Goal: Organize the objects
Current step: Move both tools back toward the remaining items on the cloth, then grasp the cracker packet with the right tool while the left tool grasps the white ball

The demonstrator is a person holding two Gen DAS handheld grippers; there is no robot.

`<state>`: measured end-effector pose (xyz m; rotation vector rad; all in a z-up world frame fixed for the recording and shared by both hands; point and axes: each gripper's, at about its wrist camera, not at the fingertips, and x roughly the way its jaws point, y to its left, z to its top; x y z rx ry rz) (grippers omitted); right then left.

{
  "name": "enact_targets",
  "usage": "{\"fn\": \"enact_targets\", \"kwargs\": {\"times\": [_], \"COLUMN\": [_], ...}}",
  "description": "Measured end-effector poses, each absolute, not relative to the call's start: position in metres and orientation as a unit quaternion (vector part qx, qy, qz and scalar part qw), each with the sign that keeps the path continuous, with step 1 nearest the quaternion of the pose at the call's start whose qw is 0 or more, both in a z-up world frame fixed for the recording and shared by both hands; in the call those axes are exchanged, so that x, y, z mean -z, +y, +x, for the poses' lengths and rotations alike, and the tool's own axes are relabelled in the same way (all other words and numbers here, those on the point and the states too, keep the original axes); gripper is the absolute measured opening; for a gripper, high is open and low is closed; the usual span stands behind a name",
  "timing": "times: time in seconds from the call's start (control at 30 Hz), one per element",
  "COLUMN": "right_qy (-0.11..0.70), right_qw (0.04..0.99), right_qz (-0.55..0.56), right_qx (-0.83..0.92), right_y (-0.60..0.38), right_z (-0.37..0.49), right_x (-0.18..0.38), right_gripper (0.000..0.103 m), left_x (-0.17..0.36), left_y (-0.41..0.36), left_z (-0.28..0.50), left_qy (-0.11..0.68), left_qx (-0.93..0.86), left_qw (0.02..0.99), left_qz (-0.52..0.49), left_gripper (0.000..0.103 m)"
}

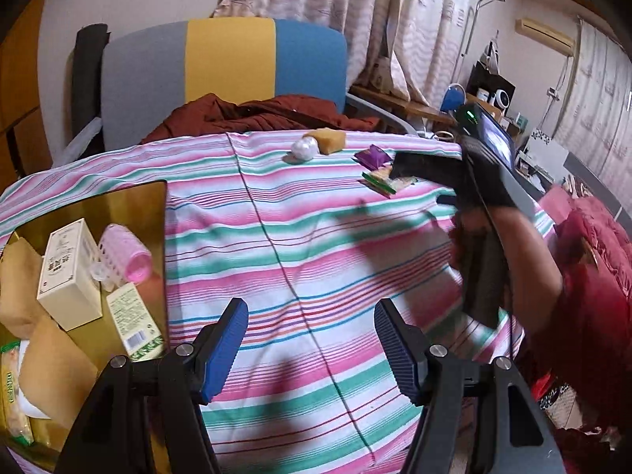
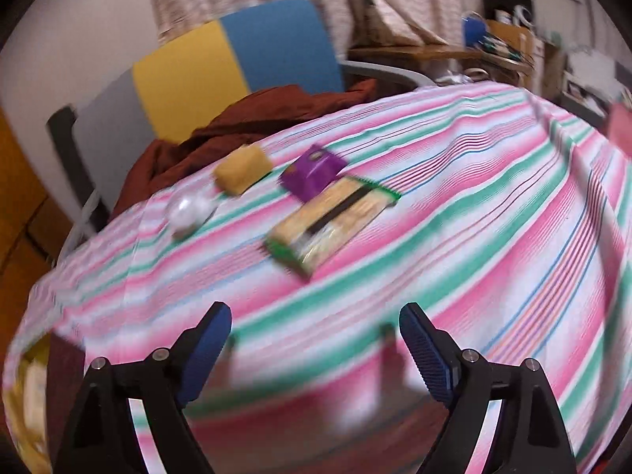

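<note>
- My left gripper (image 1: 312,349) hangs over a pink, green and white striped tablecloth (image 1: 316,245), its blue pads spread apart with nothing between them.
- My right gripper (image 2: 316,349) likewise stands spread and empty over the cloth; its view is blurred.
- At the left edge of the table sits a gold tray (image 1: 130,201) already holding a cream box (image 1: 69,272), a pink hair roller (image 1: 126,254) and a green-labelled packet (image 1: 134,324).
- Far across the table lie a white ball (image 2: 189,209), a yellow sponge (image 2: 243,173), a purple sachet (image 2: 312,175) and a green-edged cracker packet (image 2: 331,221), the last two touching.
- Beyond the table stands a chair (image 1: 225,63) draped with rust-red cloth (image 1: 268,114).
</note>
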<state>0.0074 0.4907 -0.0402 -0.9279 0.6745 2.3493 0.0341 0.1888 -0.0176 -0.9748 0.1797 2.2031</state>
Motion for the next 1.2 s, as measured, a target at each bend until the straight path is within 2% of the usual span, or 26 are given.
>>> {"fn": "enact_targets", "kwargs": {"times": [0.23,0.6,0.67,0.73,0.9,1.2], "right_qy": [0.276,0.251,0.243,0.218,0.192,0.178], "right_qw": [0.295,0.314,0.312,0.309,0.265,0.231], "right_qz": [-0.344,-0.389,-0.393,-0.392,-0.394,-0.388], "right_qx": [-0.848,-0.829,-0.83,-0.839,-0.859,-0.874], "right_y": [0.529,0.536,0.538,0.535,0.54,0.556], "right_z": [-0.038,-0.074,-0.074,-0.071,-0.051,-0.019], "right_x": [0.039,0.059,0.064,0.064,0.063,0.065], "right_gripper": [0.088,0.087,0.083,0.071,0.052,0.049], "left_x": [0.02,0.028,0.029,0.029,0.031,0.03], "left_y": [0.194,0.197,0.198,0.199,0.21,0.258], "left_z": [0.038,0.032,0.029,0.027,0.018,-0.021], "left_qy": [0.081,0.081,0.08,0.078,0.075,0.076], "left_qx": [-0.846,-0.84,-0.84,-0.839,-0.836,-0.827], "left_qw": [0.358,0.35,0.348,0.348,0.345,0.344], "left_qz": [-0.387,-0.406,-0.409,-0.412,-0.42,-0.438], "left_gripper": [0.068,0.068,0.068,0.068,0.068,0.069]}}
